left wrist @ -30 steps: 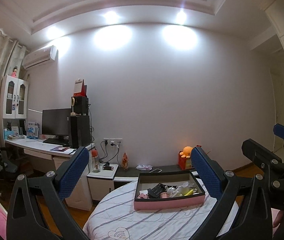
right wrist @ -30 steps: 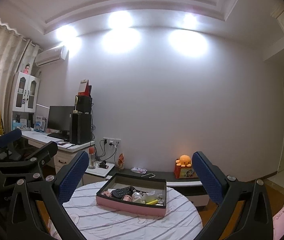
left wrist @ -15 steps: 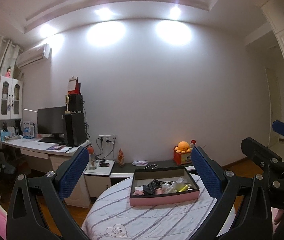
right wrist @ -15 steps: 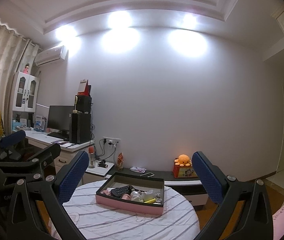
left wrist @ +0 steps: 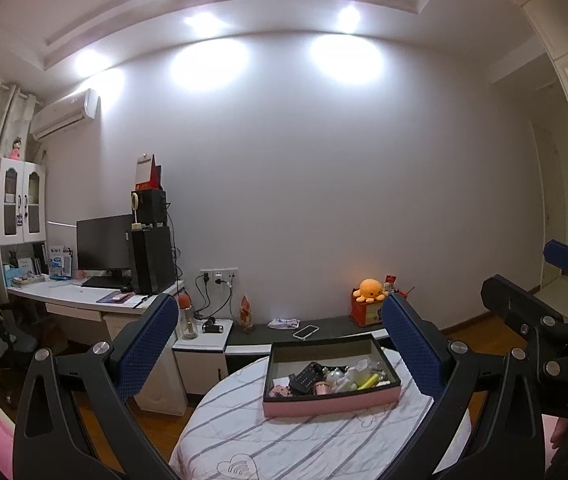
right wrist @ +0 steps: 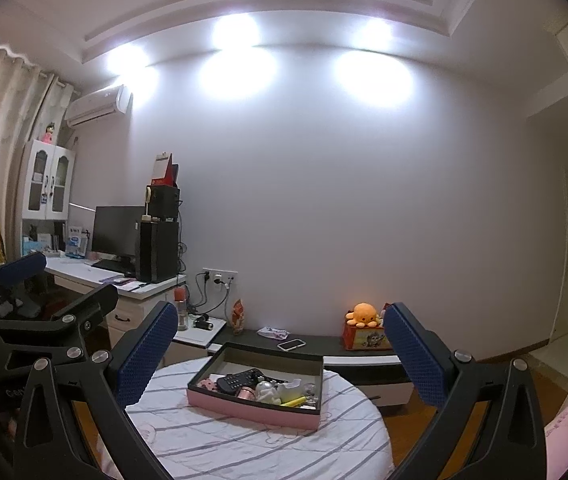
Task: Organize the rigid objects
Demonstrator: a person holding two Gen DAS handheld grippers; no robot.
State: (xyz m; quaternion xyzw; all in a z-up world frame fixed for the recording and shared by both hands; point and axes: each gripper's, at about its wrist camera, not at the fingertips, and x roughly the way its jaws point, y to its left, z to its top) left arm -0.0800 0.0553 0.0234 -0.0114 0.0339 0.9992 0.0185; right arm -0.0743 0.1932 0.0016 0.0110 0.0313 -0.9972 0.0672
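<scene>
**Both grippers raised, empty, facing the tray**

The left gripper [left wrist: 279, 344], black-framed with blue textured pads, has its fingers spread wide with nothing between them. The right gripper [right wrist: 279, 348], of the same build, is likewise spread and empty. Both are held in the air, well apart from the round table with a white, grey-striped cloth [left wrist: 284, 440]. On that cloth rests a shallow rectangular tray with pink outer walls and a dark interior [right wrist: 251, 410]. Small rigid items lie crowded at its near end: a black remote control [right wrist: 239, 380], a yellow stick-shaped object [right wrist: 294, 401] and several pale pieces too small to identify. Beyond the table, an orange plush octopus [right wrist: 362, 314] sits on a box on a low shelf.
</scene>
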